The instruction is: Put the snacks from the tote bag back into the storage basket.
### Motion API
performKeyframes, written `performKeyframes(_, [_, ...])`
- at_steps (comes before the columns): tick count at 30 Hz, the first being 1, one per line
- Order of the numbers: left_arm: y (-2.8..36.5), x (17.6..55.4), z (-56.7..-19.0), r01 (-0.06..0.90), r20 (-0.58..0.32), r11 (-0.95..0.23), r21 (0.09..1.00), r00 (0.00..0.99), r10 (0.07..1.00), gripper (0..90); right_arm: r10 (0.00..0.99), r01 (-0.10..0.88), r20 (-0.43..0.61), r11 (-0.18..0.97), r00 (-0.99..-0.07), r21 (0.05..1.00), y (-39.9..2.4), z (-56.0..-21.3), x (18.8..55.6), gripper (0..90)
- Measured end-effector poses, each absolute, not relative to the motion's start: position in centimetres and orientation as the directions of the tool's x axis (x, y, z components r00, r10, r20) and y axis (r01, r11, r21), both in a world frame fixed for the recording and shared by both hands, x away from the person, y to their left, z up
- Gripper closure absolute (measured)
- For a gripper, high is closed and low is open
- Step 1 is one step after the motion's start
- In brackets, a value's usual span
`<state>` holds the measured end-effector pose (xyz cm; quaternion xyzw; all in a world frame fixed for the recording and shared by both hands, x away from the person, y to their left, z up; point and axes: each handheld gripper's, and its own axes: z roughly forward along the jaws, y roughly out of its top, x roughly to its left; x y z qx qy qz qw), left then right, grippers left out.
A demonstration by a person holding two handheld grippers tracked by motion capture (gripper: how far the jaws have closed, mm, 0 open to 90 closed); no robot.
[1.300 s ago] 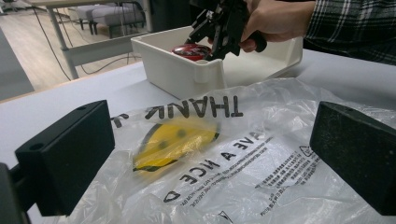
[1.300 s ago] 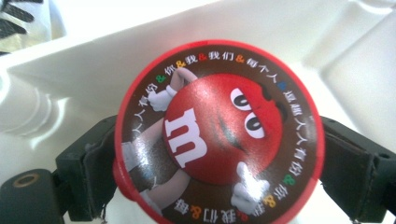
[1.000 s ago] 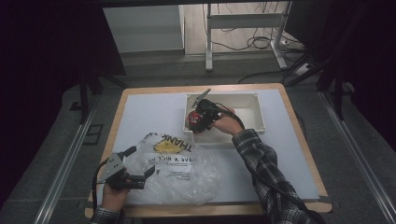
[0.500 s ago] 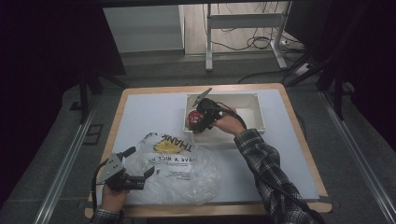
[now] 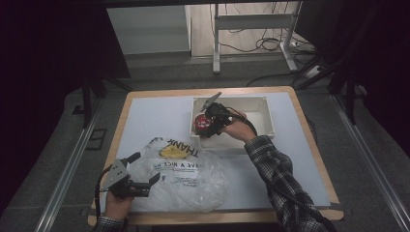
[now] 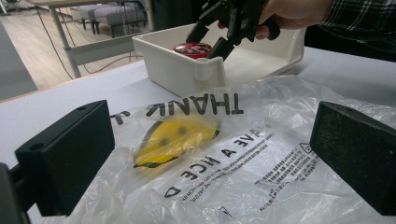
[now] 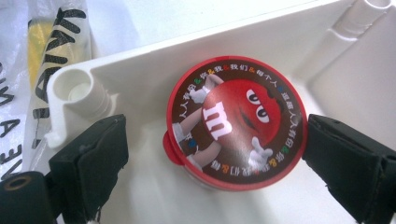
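The red M&M's tub [image 7: 236, 123] sits in the white bin's [image 5: 263, 108] left corner, centre frame. The right gripper [image 7: 212, 154] straddles it, jaws just opened; the left gripper [image 6: 210, 154], jaws spread, hovers over the plastic bag [image 5: 186, 176], lower left.

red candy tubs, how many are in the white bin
1: the red candy tub stands in the white bin's near-left corner, between the open right gripper jaws. Nothing else shows inside.

The red candy tub [image 5: 199, 123] in the white bin [image 5: 261, 126] is half hidden by the right gripper [image 5: 211, 121]; the tub's side is out of sight.
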<state>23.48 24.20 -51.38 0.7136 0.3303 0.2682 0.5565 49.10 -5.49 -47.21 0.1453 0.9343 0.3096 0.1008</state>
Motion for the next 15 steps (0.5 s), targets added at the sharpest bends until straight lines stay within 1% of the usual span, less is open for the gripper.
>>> performKeyframes(15, [24.1, 23.3, -51.4, 0.171, 0.027, -0.173, 0.97, 0.634, 0.773, 0.0, 0.345, 0.199, -0.113, 0.746, -0.932, 0.636, -6.6, -47.1, 48.0, 7.6])
